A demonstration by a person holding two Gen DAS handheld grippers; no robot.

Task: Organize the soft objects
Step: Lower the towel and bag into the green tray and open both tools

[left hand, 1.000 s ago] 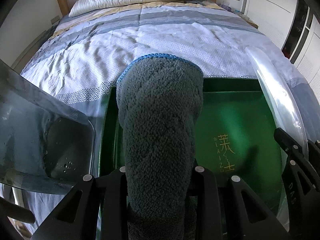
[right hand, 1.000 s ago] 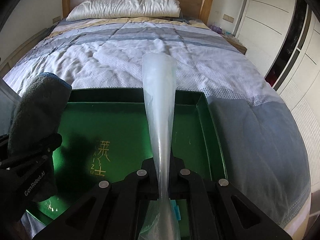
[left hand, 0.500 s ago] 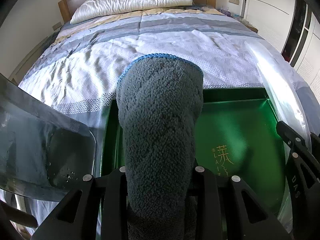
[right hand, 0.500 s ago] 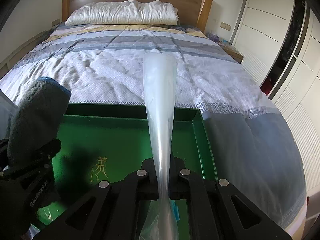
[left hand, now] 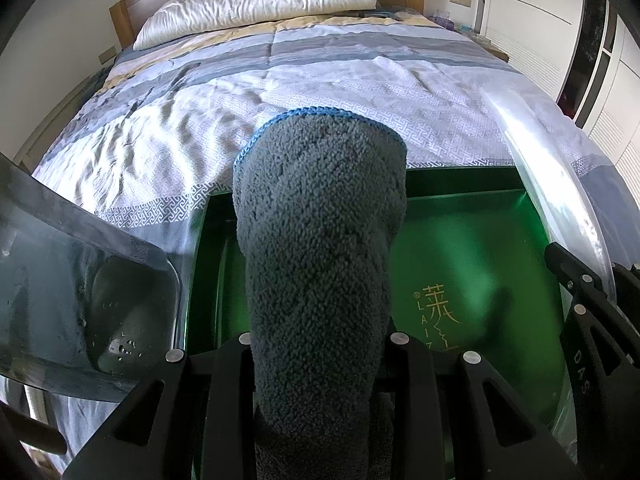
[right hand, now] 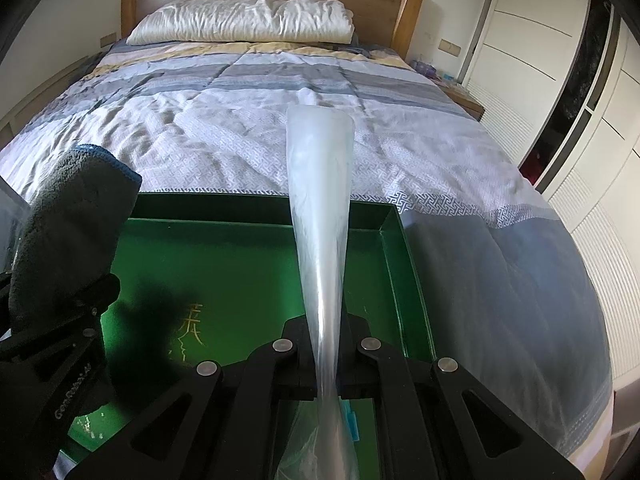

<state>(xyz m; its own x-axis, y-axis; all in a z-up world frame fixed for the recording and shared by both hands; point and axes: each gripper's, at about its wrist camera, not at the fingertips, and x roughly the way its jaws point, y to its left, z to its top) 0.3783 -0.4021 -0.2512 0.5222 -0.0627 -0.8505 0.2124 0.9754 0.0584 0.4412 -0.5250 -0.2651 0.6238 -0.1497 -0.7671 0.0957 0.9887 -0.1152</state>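
My left gripper (left hand: 318,344) is shut on a grey fleece towel with a blue stitched hem (left hand: 320,240). The towel sticks up between the fingers above the green box (left hand: 472,216). It also shows at the left of the right wrist view (right hand: 72,232). My right gripper (right hand: 326,344) is shut on a clear plastic bag (right hand: 322,208), whose edge rises between the fingers over the green box (right hand: 256,256). The bag's other side curves along the right of the left wrist view (left hand: 560,184). The green box lies open on the bed with gold characters on its floor.
The box rests at the foot of a bed with a grey, white and yellow striped quilt (right hand: 280,92) and a white pillow (right hand: 244,20) against a wooden headboard. White wardrobe doors (right hand: 560,60) stand to the right. A sheet of clear plastic (left hand: 72,288) hangs at the left.
Both grippers have lifted and drawn back a little from the box. More of the bed shows beyond it. The towel and the bag stay held.
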